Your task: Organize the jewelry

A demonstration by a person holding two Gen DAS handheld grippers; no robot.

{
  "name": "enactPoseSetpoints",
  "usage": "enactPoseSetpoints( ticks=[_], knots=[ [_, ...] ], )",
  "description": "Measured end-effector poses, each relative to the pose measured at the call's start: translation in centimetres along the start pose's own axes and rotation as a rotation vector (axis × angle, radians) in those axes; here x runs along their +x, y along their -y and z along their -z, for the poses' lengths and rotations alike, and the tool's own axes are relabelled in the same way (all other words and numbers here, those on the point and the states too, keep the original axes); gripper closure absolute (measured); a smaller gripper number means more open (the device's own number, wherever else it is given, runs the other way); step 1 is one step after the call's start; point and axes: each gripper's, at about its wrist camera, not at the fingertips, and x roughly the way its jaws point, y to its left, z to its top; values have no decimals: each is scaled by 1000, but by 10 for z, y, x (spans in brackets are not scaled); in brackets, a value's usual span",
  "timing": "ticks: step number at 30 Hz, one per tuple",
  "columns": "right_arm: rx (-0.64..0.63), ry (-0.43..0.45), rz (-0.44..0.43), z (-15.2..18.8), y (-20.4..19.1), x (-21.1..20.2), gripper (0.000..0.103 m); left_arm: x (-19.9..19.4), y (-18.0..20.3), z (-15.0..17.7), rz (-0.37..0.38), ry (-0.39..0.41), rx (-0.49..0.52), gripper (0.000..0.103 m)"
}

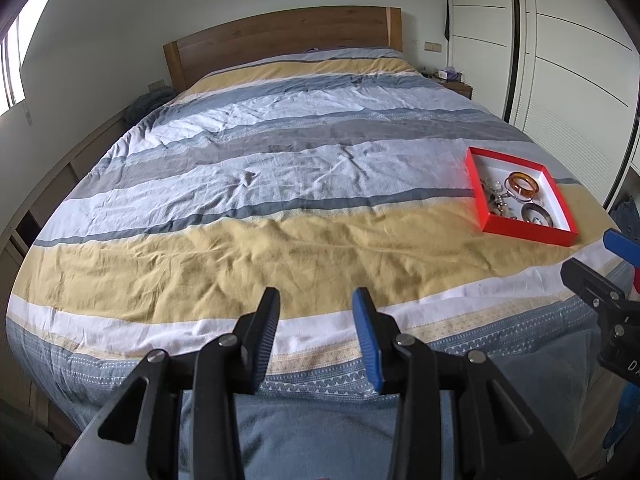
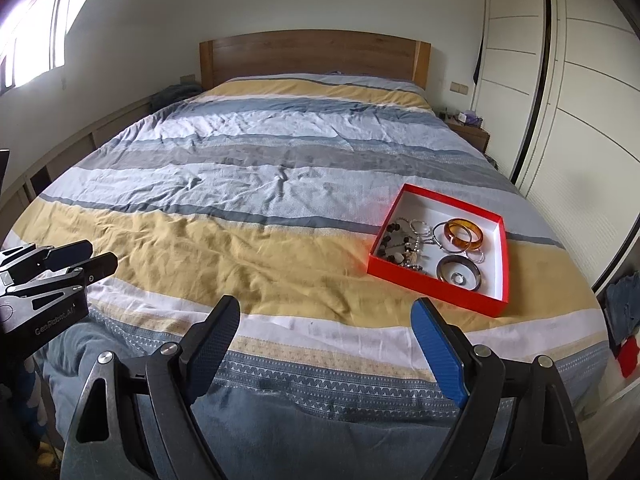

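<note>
My right hand-held gripper (image 2: 324, 324) hangs over the foot of the bed, jaws spread wide, nothing between them. Left hand-held gripper (image 1: 316, 312) is beside it at about the same height, jaws apart but narrower, also empty. Neither touches anything; both point up the bed, prob. staged before a first reach.

The jewelry sits in a shallow red box (image 2: 428, 280) w/ white inside, lying flat on the duvet (image 2: 224, 248) toward the right edge, ahead and right of my right jaws, well apart from the left. Makes sense that the right one is opened wide: it's the closer one. Inside the box: an amber bangle (image 2: 465, 234) leaning on thin silver hoops, a dark metal bangle (image 2: 458, 273) w/ a small ring inside it, and a beaded tangle (image 2: 402, 242) on the left side. All loose in one heap, no dividers seen, so sorting looks not yet begun.

Duvet is striped blue, grey, white, yellow, and creased, so soft footing; box may tip if pressed. Beyond: wood headboard (image 2: 316, 54), window on left, white wardrobe doors (image 2: 580, 120) on right, a small nightstand by them.
</note>
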Motion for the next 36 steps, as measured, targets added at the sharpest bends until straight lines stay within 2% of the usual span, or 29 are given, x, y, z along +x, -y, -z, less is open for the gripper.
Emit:
enactPoseSetpoints(
  ticks=[26,36],
  knots=[
    [-21,-19,28,7,-6,-3,16,1,-10,15,43,-13,-8,67],
    [-19,-56,40,13,-9,6,11,8,-18,20,55,-26,-29,67]
  ],
)
